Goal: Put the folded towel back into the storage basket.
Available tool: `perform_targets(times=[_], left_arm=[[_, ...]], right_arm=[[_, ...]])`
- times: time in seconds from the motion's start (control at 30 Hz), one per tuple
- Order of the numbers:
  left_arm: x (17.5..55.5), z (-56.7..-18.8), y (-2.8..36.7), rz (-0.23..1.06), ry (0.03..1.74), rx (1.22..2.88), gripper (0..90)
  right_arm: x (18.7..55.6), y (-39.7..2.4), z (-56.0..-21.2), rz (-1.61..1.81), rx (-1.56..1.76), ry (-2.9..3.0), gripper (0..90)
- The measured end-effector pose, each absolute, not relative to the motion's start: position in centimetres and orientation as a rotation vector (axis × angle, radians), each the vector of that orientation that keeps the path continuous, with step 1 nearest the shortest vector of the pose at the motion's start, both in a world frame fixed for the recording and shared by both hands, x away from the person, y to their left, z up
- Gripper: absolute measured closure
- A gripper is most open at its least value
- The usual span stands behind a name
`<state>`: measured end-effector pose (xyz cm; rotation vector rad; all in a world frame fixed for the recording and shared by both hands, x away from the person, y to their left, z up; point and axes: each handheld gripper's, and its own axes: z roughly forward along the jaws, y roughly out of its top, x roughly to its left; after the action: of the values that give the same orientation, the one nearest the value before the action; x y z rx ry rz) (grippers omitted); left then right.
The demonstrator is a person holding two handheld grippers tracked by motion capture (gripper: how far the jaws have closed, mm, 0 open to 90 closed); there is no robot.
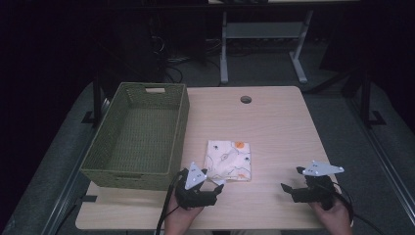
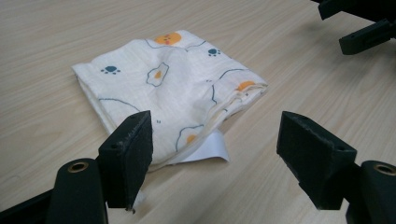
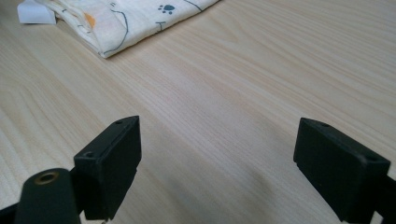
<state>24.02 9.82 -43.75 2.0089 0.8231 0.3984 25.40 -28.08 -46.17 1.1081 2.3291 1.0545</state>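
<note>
A folded cream cloth [image 1: 228, 160] printed with fried eggs and paw marks lies flat on the wooden table [image 1: 274, 122], a white label [image 2: 208, 151] poking out of its near corner. My left gripper [image 1: 217, 192] sits just in front of that corner and is open. In the left gripper view its jaws [image 2: 219, 154] stand wide apart, with the near edge of the cloth [image 2: 177, 88] just ahead of them and nothing pressed. My right gripper [image 1: 292, 178] hovers open over bare wood to the right of the cloth. Its view [image 3: 217, 163] has the cloth [image 3: 130, 18] at top left.
A green woven basket [image 1: 182, 115] with nothing visible inside stands on the left part of the table, close beside the cloth. A round cable hole [image 1: 245, 99] is near the far edge. The right gripper's jaws [image 2: 364, 23] show far off in the left gripper view.
</note>
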Motion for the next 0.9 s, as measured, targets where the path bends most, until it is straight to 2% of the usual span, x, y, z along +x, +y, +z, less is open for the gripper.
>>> perform_targets(times=[0.3, 0.9], left_arm=[[24.8, -43.4, 9.2, 0.394, 0.826, 1.999, 27.2], [28.8, -43.0, 6.4, 0.394, 0.857, 2.025, 27.2]], right_arm=[[25.4, -28.1, -46.2, 1.053, 1.123, 2.322, 14.7], [25.4, -28.0, -46.0, 1.058, 1.112, 2.323, 14.7]])
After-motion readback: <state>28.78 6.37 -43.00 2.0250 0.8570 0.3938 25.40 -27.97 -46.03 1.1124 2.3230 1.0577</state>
